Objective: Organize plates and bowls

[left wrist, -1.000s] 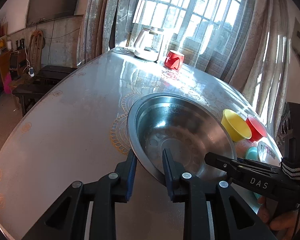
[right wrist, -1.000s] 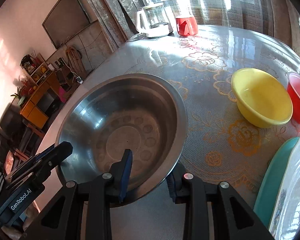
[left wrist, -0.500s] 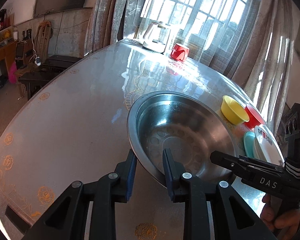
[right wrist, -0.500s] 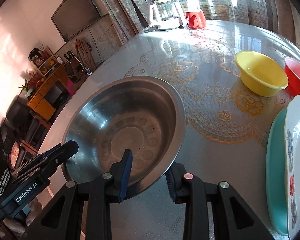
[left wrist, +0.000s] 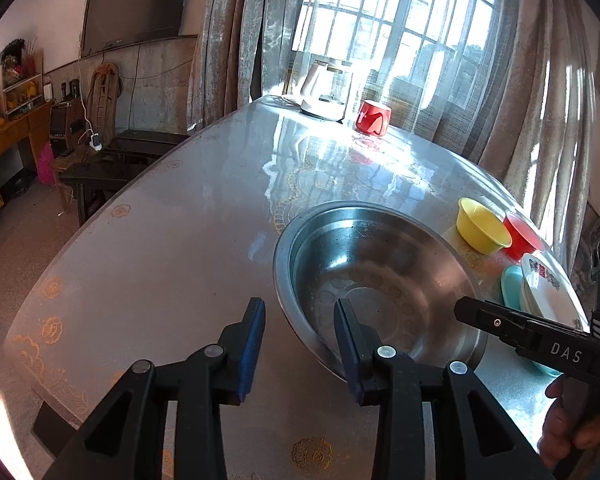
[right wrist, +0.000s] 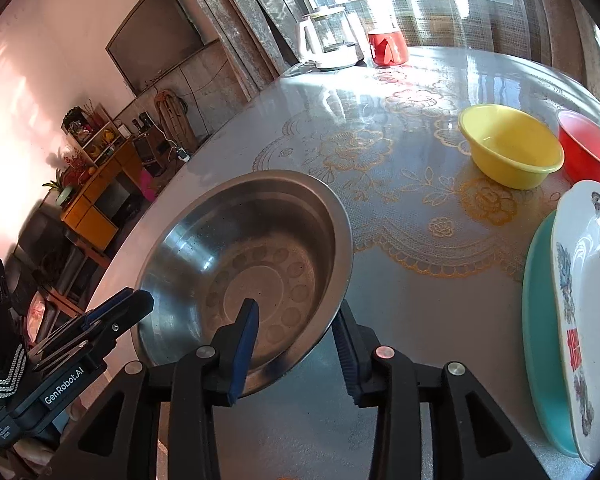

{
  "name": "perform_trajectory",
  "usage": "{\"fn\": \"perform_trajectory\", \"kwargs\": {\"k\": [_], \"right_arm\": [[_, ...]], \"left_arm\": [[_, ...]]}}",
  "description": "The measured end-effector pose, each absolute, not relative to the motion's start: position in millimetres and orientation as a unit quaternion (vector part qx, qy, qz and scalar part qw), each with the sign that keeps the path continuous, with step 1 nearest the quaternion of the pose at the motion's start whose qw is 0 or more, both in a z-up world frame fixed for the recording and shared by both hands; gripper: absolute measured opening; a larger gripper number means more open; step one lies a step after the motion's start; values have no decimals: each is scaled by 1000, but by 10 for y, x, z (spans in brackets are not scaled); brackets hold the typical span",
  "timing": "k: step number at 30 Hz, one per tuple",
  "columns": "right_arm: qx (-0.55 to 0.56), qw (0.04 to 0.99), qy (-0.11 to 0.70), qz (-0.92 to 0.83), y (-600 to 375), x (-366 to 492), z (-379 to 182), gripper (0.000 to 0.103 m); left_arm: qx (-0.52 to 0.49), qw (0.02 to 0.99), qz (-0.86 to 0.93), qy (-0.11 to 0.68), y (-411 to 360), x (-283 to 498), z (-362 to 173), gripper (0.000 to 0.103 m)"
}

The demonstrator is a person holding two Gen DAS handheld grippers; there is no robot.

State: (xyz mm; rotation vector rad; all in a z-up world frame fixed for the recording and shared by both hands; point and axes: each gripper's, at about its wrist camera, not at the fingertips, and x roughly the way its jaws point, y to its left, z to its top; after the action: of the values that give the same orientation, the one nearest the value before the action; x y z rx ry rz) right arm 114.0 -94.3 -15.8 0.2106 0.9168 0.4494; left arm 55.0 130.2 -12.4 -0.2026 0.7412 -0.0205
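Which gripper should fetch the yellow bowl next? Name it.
Right: the right gripper, open, sits on the side of the steel bowl nearer the yellow bowl; the left gripper is opposite.

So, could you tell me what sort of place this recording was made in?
Most likely a home living or dining room: a wall-mounted television, curtains over a barred window, and a dining table under a lace-patterned cover.

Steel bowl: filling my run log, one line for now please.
bowl: upright | left gripper: open, astride rim | right gripper: astride rim, grip unclear
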Motion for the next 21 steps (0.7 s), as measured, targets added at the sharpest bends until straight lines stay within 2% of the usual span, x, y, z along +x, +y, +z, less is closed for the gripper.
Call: {"fn": "perform_trajectory", "kwargs": {"k": [10,21], "right_arm": [[122,879,416,198,-1209,1086,-71,41],[158,885,404,168,-1593,1088,-41,41]], "left_arm": [[-70,935,-8,347,1158,534,50,45],[-48,932,-29,358,851,619,79,46]]}}
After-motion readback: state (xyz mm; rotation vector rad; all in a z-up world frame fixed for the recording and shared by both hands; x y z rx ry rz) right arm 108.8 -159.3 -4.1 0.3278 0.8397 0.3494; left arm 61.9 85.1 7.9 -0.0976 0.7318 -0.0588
